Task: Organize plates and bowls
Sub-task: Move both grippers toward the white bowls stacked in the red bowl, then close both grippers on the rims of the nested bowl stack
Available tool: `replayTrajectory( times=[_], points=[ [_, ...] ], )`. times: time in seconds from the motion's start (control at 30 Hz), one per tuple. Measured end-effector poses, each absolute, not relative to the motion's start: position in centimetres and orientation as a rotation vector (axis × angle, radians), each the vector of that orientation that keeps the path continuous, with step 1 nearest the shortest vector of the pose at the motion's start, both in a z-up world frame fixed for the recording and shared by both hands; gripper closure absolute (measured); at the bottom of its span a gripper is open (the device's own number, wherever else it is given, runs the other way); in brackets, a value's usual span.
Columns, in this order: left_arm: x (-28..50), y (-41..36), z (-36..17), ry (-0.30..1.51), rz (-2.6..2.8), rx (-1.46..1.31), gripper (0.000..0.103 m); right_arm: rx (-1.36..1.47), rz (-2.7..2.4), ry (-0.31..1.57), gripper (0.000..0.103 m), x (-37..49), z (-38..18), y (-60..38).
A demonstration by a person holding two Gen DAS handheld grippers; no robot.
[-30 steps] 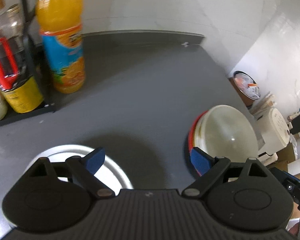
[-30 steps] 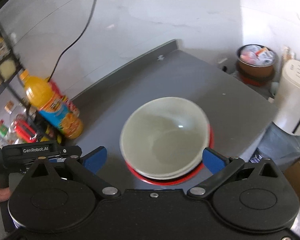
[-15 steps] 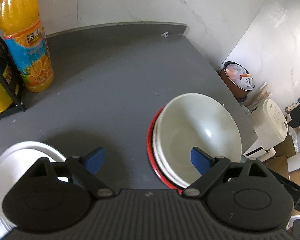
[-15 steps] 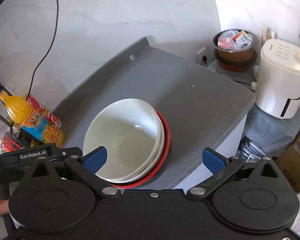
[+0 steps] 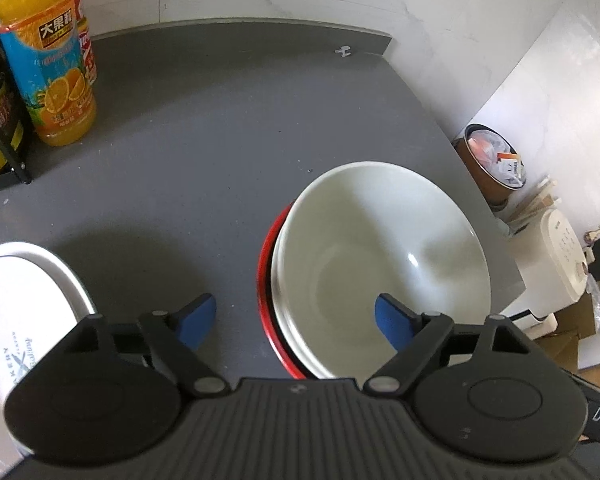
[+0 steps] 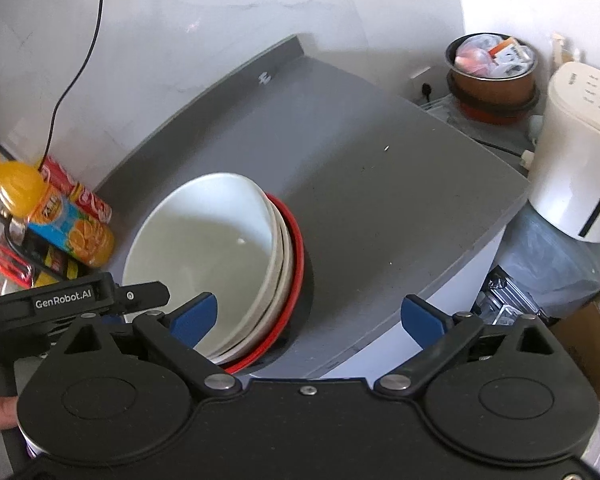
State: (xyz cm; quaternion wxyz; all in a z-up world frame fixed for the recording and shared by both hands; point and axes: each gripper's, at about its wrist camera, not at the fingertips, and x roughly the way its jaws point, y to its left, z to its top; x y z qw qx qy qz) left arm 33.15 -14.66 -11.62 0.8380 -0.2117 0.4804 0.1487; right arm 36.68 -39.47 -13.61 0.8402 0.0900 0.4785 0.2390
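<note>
Left gripper (image 5: pixel 295 316) jaws spread, empty, above grey counter (image 5: pixel 220 128). Right gripper (image 6: pixel 310 314) jaws spread, empty. White bowls (image 5: pixel 380 248) nested on red plate (image 5: pixel 265 264) near counter's right edge. White plate (image 5: pixel 24 300) apart, left.

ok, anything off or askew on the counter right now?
Slightly. The bowl stack is not nested squarely: the white bowls sit shifted toward the orange juice bottle, leaving the red rim showing on one side only. It also stands near the counter edge. No spills or breakage visible.
</note>
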Motion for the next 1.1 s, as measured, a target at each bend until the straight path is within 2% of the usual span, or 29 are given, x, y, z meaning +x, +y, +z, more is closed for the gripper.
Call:
replayTrajectory(
  times=[0.2,0.27,0.37,0.63,0.7,1.1],
  points=[
    [33.3,-14.8,-12.9,1.011,0.347,-0.476,0.04,0.155,0.554,1.052,0.015,38.2,-15.0,-38.9],
    [33.4,-14.7,-13.4,1.024,0.357,-0.489,0.054,0.15,0.565,1.065,0.018,38.6,-15.5,-38.7],
    [33.4,-14.3,-14.0,1.025,0.368,-0.527,0.065,0.155,0.598,1.075,0.027,39.2,-15.8,-38.3],
    [33.3,-14.1,-15.2,1.003,0.389,-0.566,0.072,0.143,0.644,1.094,0.048,40.6,-16.0,-37.1],
    [33.1,-14.2,-15.4,0.995,0.392,-0.561,0.075,0.141,0.667,1.093,0.06,40.6,-16.0,-36.7],
    [32.5,-14.0,-15.4,0.974,0.398,-0.605,0.077,0.068,0.649,1.07,0.066,40.4,-15.8,-35.5]
  ],
)
